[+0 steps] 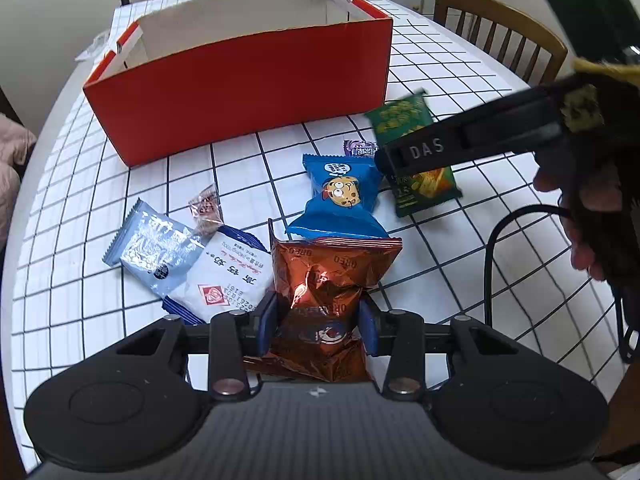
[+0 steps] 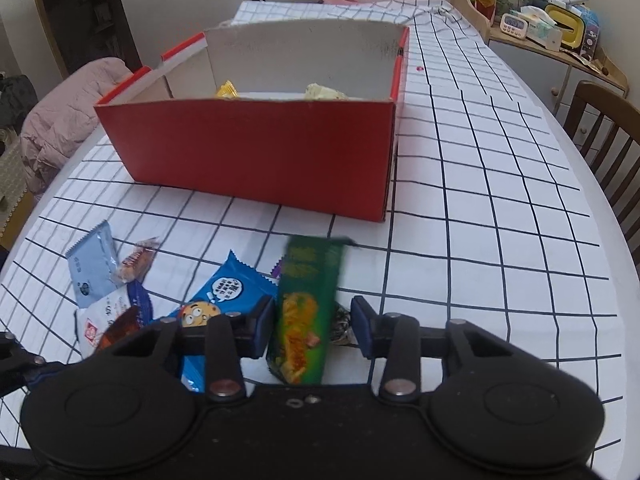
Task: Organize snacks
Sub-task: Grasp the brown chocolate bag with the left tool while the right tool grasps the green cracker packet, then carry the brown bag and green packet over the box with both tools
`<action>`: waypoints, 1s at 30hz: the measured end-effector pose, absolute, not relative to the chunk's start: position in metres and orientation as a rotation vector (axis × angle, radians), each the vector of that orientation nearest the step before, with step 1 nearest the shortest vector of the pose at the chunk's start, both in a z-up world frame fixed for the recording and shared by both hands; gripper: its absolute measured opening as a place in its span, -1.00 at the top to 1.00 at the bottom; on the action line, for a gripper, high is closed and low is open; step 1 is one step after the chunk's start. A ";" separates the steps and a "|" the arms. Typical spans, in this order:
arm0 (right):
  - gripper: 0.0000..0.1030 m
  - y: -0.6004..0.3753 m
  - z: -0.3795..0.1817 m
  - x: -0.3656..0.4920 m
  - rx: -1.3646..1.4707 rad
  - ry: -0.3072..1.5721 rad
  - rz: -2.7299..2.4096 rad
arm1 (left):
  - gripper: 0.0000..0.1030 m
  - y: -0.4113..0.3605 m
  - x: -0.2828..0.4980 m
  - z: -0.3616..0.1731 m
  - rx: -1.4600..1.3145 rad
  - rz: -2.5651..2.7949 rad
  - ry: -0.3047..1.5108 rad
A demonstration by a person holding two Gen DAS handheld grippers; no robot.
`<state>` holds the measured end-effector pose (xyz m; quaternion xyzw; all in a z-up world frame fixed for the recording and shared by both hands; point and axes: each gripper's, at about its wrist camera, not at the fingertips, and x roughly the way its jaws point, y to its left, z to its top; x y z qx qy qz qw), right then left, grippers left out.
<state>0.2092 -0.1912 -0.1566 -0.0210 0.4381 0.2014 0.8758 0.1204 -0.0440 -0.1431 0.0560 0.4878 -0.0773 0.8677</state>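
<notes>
Partly hidden behind green packet (image 2: 306,312): purple wrapper (image 2: 277,269).

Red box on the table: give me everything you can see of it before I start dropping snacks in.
The red box is open-topped cardboard, red outside, plain pale inside, with red-and-white flaps folded out at its left end. It stands upright on the checked tablecloth, beyond the loose snack packets. Inside, a yellow wrapper and a pale wrapper show above the front wall. Neither tongs touch it.
</notes>
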 end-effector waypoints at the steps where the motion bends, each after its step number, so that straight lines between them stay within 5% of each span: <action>1: 0.37 -0.192 -0.155 0.208 -0.043 0.906 0.429 | 0.22 -0.043 0.121 -0.143 0.107 -0.161 1.025; 6: 0.78 -0.192 -0.148 0.203 -0.060 0.877 0.457 | 0.24 -0.038 0.122 -0.142 0.051 -0.153 1.043; 30: 0.82 -0.219 -0.087 0.182 0.068 0.799 0.517 | 0.28 -0.010 0.131 -0.079 -0.107 -0.077 0.945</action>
